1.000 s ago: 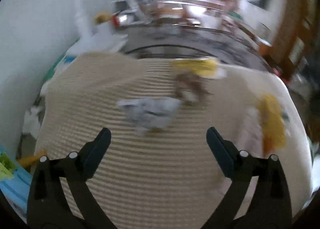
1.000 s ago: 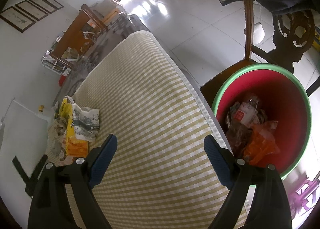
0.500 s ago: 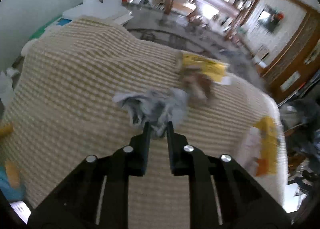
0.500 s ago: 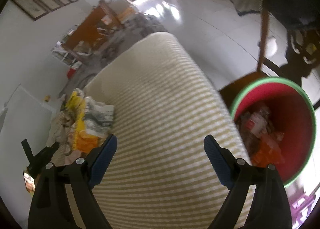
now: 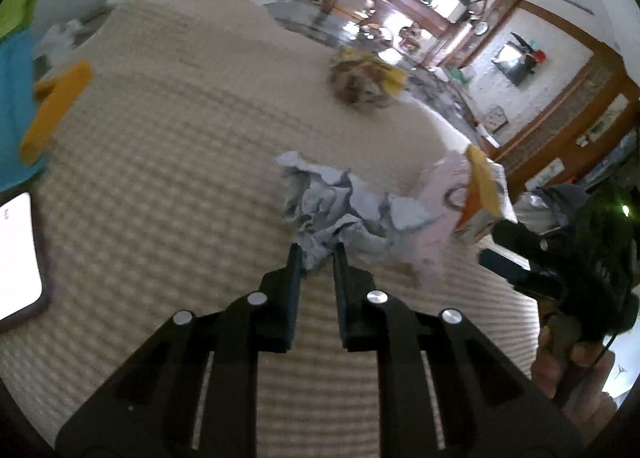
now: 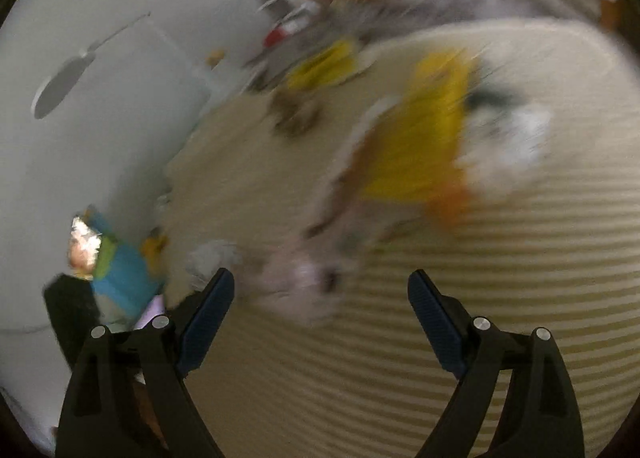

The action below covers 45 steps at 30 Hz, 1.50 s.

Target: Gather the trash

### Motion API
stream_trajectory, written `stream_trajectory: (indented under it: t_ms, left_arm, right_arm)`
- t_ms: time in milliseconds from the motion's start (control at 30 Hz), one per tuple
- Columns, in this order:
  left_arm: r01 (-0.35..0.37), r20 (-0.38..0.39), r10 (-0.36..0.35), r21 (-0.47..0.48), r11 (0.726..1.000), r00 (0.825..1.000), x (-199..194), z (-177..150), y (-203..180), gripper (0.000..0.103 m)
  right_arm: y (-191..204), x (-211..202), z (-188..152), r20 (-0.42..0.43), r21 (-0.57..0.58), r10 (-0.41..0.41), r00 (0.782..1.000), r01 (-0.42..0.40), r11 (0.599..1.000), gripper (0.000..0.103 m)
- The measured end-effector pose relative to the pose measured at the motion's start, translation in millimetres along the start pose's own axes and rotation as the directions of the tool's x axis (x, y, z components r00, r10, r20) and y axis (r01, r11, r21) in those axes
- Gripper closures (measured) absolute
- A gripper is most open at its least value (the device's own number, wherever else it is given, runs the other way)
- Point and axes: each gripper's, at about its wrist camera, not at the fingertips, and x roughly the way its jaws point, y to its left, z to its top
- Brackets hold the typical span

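Observation:
My left gripper [image 5: 317, 254] is shut on a crumpled grey-white paper [image 5: 336, 209] over the checked tablecloth [image 5: 180, 145]. A yellow and orange wrapper [image 5: 482, 189] lies just right of the paper. A brown and yellow crumpled wrapper [image 5: 360, 79] lies farther back. My right gripper [image 6: 320, 294] is open and empty above the cloth. In its blurred view the yellow and orange wrapper [image 6: 416, 145] lies ahead, with a pale crumpled piece [image 6: 304, 278] between the jaws.
An orange object [image 5: 56, 109] and a blue item [image 5: 16, 69] lie at the table's left edge. A phone [image 5: 18, 258] lies at the left. A blue and green packet [image 6: 120, 274] sits left of my right gripper. Furniture stands beyond the table.
My left gripper closed on the grey paper and has carried it to the right. My right gripper swung left from the red bin towards the yellow wrapper, staying open.

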Motion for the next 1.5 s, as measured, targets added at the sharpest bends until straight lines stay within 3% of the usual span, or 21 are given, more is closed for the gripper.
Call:
stream_trajectory:
  t_ms: [200, 233, 300, 400, 467, 500, 533, 567, 833, 967, 1100, 1133, 1200, 1233, 1500]
  left_arm:
    - [0.014, -0.001, -0.015, -0.022, 1.000, 1.000, -2, 0, 3, 0.087]
    - [0.013, 0.002, -0.013, -0.014, 1.000, 1.000, -2, -1, 3, 0.086]
    - [0.017, 0.001, -0.017, -0.007, 1.000, 1.000, -1, -1, 1, 0.081]
    - [0.027, 0.022, -0.027, -0.015, 1.000, 0.999, -8, -4, 5, 0.053]
    - [0.025, 0.043, -0.024, -0.022, 0.999, 0.999, -11, -3, 5, 0.044]
    - [0.026, 0.052, -0.024, -0.025, 0.999, 0.998, -12, -3, 5, 0.039]
    - [0.028, 0.057, -0.026, -0.029, 0.999, 0.998, -13, -3, 4, 0.035]
    - [0.032, 0.061, -0.030, -0.034, 0.999, 0.998, -13, -2, 4, 0.034]
    - [0.049, 0.024, -0.048, -0.033, 0.998, 0.999, -5, -6, -2, 0.028]
    - [0.042, 0.003, -0.042, -0.022, 0.999, 0.999, 6, -6, -7, 0.025]
    - [0.040, -0.012, -0.040, -0.036, 0.999, 0.999, 23, -3, -11, 0.023]
    - [0.041, -0.014, -0.041, -0.037, 0.998, 0.999, 24, -1, -11, 0.023]
    - [0.040, -0.016, -0.041, -0.036, 0.999, 0.999, 28, 0, -13, 0.022]
    - [0.035, -0.015, -0.035, -0.033, 0.999, 0.999, 30, 1, -14, 0.019]
    - [0.018, -0.002, -0.018, -0.027, 0.999, 1.000, 34, 2, -18, 0.017]
  right_arm:
    - [9, 37, 12, 0.012, 0.121, -0.114, 0.993, 0.112, 0.986, 0.016]
    - [12, 39, 14, 0.015, 0.120, -0.126, 0.992, 0.123, 0.985, 0.010]
    - [24, 48, 20, 0.013, 0.076, -0.186, 0.983, 0.184, 0.980, 0.010]
    - [35, 57, 21, 0.020, -0.030, -0.264, 0.964, 0.265, 0.964, 0.037]
    - [36, 53, 22, 0.028, -0.068, -0.259, 0.966, 0.260, 0.963, 0.043]
    - [35, 51, 21, 0.031, -0.076, -0.257, 0.966, 0.259, 0.963, 0.053]
    - [33, 47, 21, 0.029, -0.086, -0.237, 0.971, 0.239, 0.967, 0.073]
    - [31, 41, 19, 0.021, -0.087, -0.208, 0.978, 0.209, 0.974, 0.072]
    - [29, -14, -10, 0.007, -0.211, -0.211, 0.978, 0.207, 0.955, 0.073]
    - [15, -37, -30, -0.059, -0.229, -0.214, 0.975, 0.196, 0.954, 0.073]
    - [2, -43, -39, -0.060, -0.218, -0.220, 0.974, 0.202, 0.955, 0.070]
    - [-1, -44, -39, -0.057, -0.201, -0.204, 0.977, 0.189, 0.961, 0.067]
    - [-7, -43, -38, -0.042, -0.171, -0.183, 0.982, 0.174, 0.970, 0.036]
    - [-8, -43, -37, -0.034, -0.160, -0.179, 0.983, 0.171, 0.972, 0.028]
    - [-6, -14, -30, -0.040, -0.140, -0.206, 0.978, 0.198, 0.970, 0.018]
